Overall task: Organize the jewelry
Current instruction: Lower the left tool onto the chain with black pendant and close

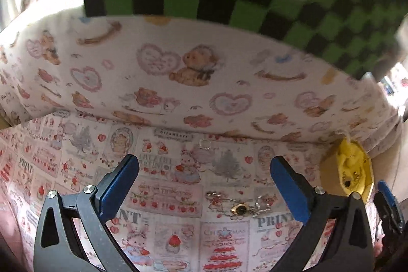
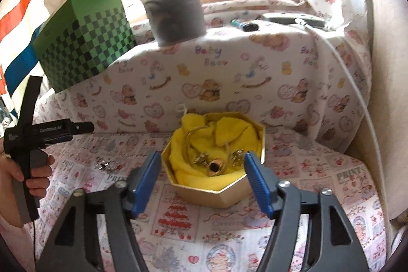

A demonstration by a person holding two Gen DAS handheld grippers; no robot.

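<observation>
The left gripper (image 1: 204,185) is hanging wide and empty over a chain (image 1: 239,207) lying on the cloth (image 1: 76,170). It should straddle it squarely before pinching. The right gripper (image 2: 200,177) is released over the gold box (image 2: 219,193).

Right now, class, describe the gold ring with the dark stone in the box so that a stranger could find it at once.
Find the gold box lined with yellow cloth on the printed cloth. Near its front, among gold pieces, lies the ring. It alone carries a round dark stone.
</observation>
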